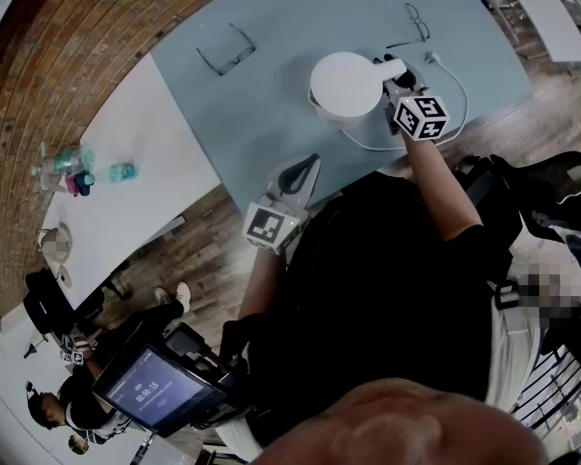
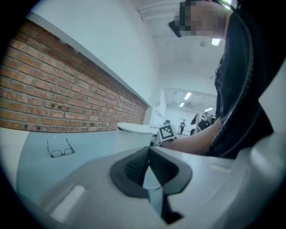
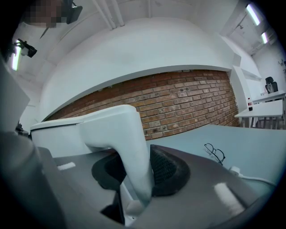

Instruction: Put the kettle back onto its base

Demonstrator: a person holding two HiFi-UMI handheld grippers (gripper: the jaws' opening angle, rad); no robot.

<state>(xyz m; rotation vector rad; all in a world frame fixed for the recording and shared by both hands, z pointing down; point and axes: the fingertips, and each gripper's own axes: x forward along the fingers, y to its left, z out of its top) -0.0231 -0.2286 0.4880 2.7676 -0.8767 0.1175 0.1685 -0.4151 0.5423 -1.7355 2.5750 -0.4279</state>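
The white kettle (image 1: 345,84) stands upright on the pale blue table (image 1: 245,118), its handle (image 1: 388,65) pointing right. My right gripper (image 1: 394,82) reaches in from the near side and is shut on that handle (image 3: 127,147), which fills the gap between the black pads (image 3: 166,172). A white cord (image 1: 399,145) comes out from under the kettle; the base itself is hidden. My left gripper (image 1: 302,171) hovers at the table's near edge, shut, its pads (image 2: 134,169) meeting on nothing. In the left gripper view the kettle (image 2: 132,136) shows ahead.
Two pairs of glasses (image 1: 227,50) (image 1: 413,23) lie on the far part of the table; one pair (image 3: 215,153) sits right of the kettle. A plug (image 1: 434,59) ends the cord. A white table (image 1: 118,218) with bottles (image 1: 77,168) stands left.
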